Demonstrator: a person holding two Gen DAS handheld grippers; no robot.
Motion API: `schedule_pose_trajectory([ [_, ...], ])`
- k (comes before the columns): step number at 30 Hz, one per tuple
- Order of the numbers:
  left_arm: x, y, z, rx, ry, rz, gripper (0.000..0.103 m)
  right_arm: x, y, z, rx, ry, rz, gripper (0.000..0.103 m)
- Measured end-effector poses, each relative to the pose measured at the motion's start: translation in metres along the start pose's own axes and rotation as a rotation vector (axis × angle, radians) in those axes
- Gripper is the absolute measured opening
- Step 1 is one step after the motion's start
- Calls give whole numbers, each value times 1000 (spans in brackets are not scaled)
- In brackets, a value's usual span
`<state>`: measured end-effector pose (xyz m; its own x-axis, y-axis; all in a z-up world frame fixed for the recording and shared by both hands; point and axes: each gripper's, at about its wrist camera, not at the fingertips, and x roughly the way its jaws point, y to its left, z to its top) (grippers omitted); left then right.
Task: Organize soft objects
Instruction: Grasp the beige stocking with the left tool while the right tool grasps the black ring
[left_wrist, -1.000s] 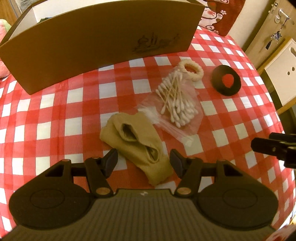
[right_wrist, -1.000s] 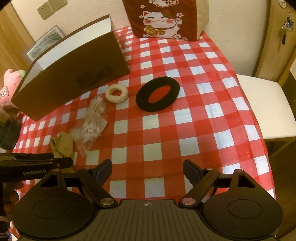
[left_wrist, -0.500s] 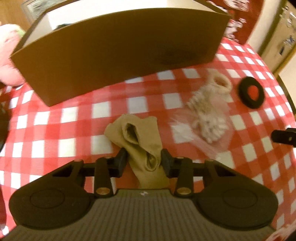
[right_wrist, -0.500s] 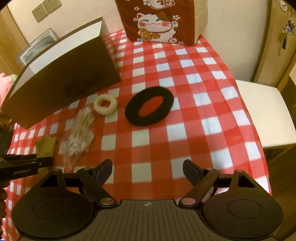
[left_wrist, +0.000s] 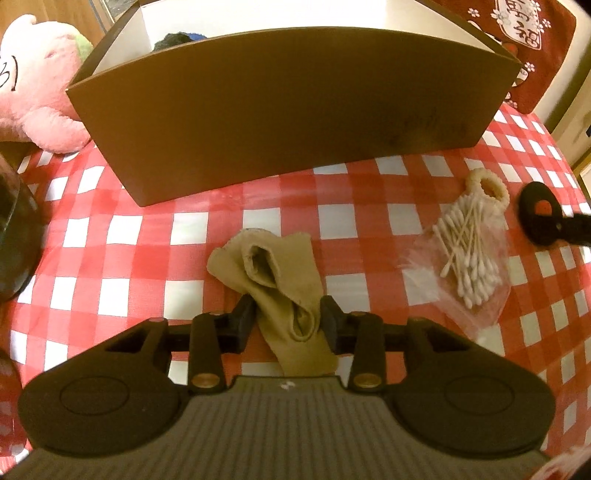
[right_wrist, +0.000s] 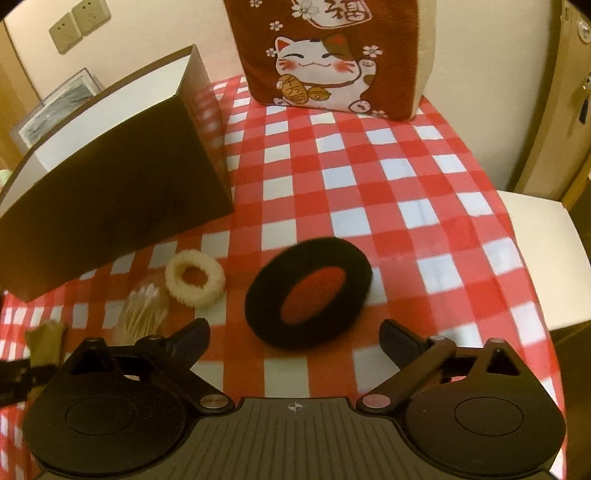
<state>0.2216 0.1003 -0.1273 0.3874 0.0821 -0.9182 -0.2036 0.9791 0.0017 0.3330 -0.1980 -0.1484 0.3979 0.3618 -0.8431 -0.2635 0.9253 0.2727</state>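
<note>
On the red-and-white checked tablecloth (left_wrist: 110, 236), near its front edge: a crumpled beige fabric sock (left_wrist: 273, 273), pinched at its lower half by the left gripper (left_wrist: 288, 321), both black pads pressed against the cloth. Behind it, along the far side, a large brown cardboard box (left_wrist: 280, 110) with a white inside, something dark in it, too hidden to name. At the box's left end, a pink plush toy (left_wrist: 37, 92). Toward the right edge, a clear plastic bag of cotton swabs (left_wrist: 469, 254), touching a cream fluffy hair tie (left_wrist: 487, 188) behind it.

Further right, a black ring-shaped foam pad with a red centre (right_wrist: 310, 291), lying flat just ahead of the right gripper (right_wrist: 295, 338). Jaws spread wide and opening, nothing between them but bare cloth; pad possibly just beyond the fingertips, edges blurred. At the far edge, a dark red cushion with a white lucky cat (right_wrist: 325, 55), leaning against the wall.
</note>
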Motion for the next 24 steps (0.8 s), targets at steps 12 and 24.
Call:
schedule_pose_trajectory([
  [12,3,1,4,3,2,5,39,28,7,19,-73,-10,-129,97],
  [24,3,-1,4,20,8,10,37,18,15,5,-198,-6,-94,77],
])
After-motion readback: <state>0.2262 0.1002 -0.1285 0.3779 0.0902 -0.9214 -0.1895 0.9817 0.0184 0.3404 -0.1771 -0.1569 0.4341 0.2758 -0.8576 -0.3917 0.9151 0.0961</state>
